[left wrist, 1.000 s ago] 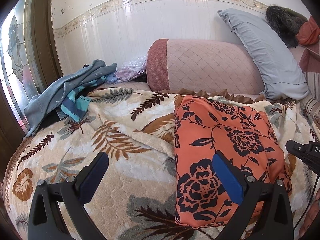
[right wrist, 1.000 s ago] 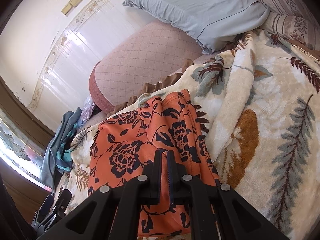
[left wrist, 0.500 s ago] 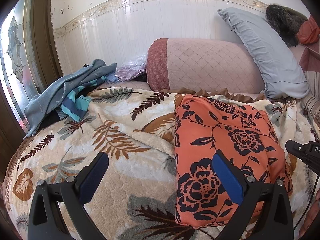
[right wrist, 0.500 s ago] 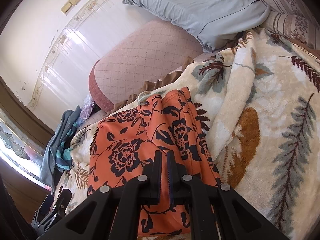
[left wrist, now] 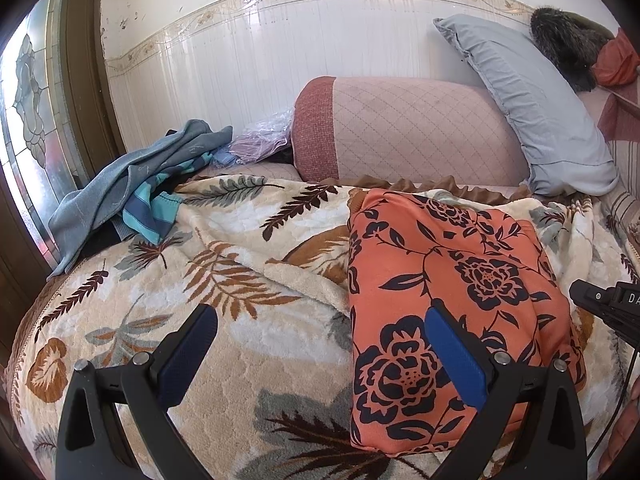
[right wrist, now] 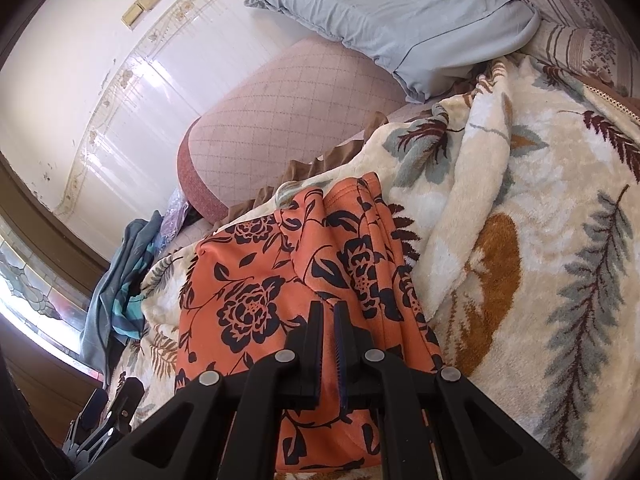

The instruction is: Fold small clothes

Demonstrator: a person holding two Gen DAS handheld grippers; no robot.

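An orange garment with black flowers (left wrist: 448,280) lies in a rough rectangle on the leaf-print blanket (left wrist: 224,320). My left gripper (left wrist: 320,314) hovers open low over the near end, its right finger above the garment and its left finger above the blanket. In the right wrist view my right gripper (right wrist: 328,306) has its jaws pressed together on a raised crease of the garment (right wrist: 248,292), and the folds run up to its tips. That same right gripper (left wrist: 580,294) shows at the garment's right edge in the left wrist view. The left gripper (right wrist: 100,420) shows at the lower left.
A pink quilted bolster (left wrist: 404,132) and a grey-blue pillow (left wrist: 532,104) lean on the white wall behind. A heap of blue and teal-striped clothes (left wrist: 136,192) lies at the bed's far left by a stained-glass door (left wrist: 24,92). A hand (left wrist: 620,432) shows at the lower right.
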